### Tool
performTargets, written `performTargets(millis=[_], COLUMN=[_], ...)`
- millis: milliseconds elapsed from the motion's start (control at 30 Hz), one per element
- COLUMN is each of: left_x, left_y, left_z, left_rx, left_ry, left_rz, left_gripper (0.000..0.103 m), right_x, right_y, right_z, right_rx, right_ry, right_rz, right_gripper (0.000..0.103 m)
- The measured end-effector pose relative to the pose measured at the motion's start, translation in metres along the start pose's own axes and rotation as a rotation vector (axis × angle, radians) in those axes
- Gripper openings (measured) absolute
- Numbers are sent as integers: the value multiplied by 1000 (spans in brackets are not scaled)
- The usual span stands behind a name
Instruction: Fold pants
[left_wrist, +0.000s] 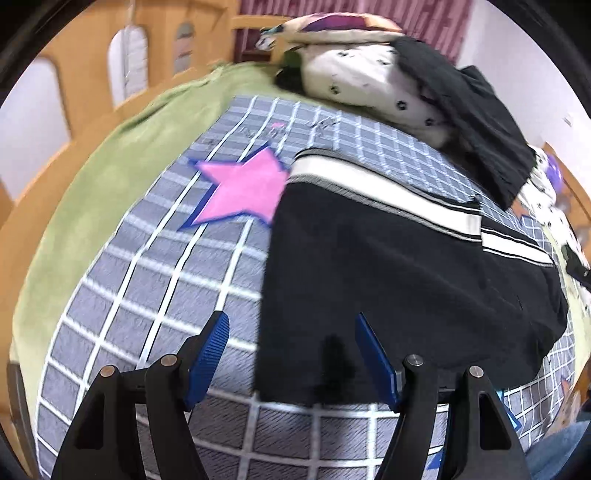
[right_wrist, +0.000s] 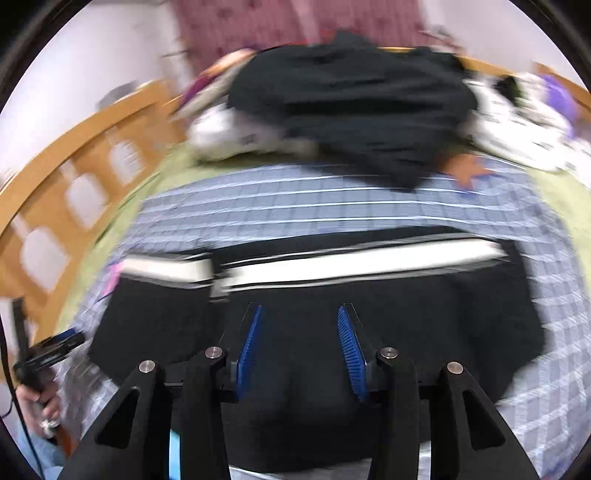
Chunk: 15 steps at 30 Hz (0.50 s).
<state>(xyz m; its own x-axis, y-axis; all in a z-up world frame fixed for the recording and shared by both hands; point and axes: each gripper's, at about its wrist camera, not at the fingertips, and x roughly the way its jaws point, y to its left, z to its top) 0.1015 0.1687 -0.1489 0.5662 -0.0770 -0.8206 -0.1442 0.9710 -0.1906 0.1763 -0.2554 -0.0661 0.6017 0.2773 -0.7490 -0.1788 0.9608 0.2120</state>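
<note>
Black pants (left_wrist: 399, 280) with a white side stripe (left_wrist: 369, 188) lie folded on a grey checked blanket (left_wrist: 147, 295). My left gripper (left_wrist: 291, 325) is open and empty above the pants' left edge, one finger over the blanket. In the right wrist view the same pants (right_wrist: 424, 325) fill the lower half, stripe (right_wrist: 351, 262) across the far side. My right gripper (right_wrist: 299, 314) is open and empty just above the black cloth. The left gripper (right_wrist: 51, 354) shows at the far left, held in a hand.
A pile of black clothes (left_wrist: 469, 118) and a white spotted pillow (left_wrist: 365, 77) lie at the back of the bed. A green sheet (left_wrist: 96, 192) and a wooden bed rail (left_wrist: 62, 122) run along the left. The blanket bears a pink star (left_wrist: 243, 188).
</note>
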Motion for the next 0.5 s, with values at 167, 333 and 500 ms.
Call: performTargets(millis=[167,333,500], left_x=[5,3,5], left_y=[17,21,22], left_z=[-9,-17,-16], left_rx=[-17,10,7], left_ry=[14,-4,-5], left_rz=[-2,-12,-41], left_gripper=[68,68,69], right_x=[60,101,108], right_y=[72,95,113], right_z=[1,-11,-24], right_rx=[-121,-143,-217], right_ry=[187,304,311], right_rz=[104,138,123], right_gripper=[27,28,6])
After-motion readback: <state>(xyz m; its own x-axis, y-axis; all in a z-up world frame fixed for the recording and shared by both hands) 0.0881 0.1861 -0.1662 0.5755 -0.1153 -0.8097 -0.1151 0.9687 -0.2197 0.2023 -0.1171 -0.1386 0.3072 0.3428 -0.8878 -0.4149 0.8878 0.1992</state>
